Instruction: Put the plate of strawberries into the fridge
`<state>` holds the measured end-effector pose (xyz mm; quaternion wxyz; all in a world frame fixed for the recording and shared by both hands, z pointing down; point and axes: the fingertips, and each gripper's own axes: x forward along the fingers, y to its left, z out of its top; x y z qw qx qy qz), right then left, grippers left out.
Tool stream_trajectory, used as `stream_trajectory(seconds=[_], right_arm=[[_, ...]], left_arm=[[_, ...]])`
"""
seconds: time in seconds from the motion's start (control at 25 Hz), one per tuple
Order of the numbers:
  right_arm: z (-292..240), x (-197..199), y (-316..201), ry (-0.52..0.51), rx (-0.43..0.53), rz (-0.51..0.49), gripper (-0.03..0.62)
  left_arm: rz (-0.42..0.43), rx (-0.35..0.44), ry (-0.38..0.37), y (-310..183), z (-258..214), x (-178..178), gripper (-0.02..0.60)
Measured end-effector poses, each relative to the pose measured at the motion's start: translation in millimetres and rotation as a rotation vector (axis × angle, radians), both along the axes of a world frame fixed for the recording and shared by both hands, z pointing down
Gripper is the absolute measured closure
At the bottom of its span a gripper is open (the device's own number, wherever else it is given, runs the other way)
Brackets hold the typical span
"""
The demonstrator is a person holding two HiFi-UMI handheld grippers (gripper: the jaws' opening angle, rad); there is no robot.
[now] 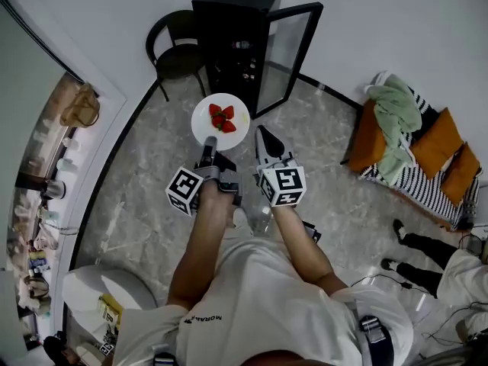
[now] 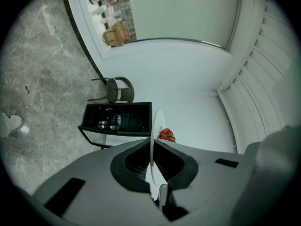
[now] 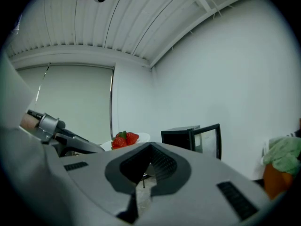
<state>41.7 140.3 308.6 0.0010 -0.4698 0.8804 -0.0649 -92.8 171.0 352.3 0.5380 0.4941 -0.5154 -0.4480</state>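
A white plate with a few red strawberries is held level in the air in front of a small black fridge, whose glass door stands open. My left gripper is shut on the plate's near rim. In the left gripper view the plate runs edge-on between the jaws of my left gripper, with the strawberries beyond. My right gripper hangs just right of the plate, shut and holding nothing. From the right gripper view, the strawberries and fridge lie ahead.
A black chair stands left of the fridge. To the right is a sofa with orange cushions and a green cloth. Another person's legs are at the lower right. A round white table sits at the lower left on the marble floor.
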Motion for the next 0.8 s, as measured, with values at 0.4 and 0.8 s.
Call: stream_trajectory(seconds=[0.4,0.8], right_arm=[[-2.0,-16.8,-77.2,0.011,0.0,0.042,0.591],[4.0,-19.6,-132.5,0.014,-0.006,0.036,0.591]], left_arm=[[0.039,-0.024,0.001,-82.5,5.5,-19.1,0.569],[0.045,-0.043,0.018,-134.2,19.9,-12.7,0.569]])
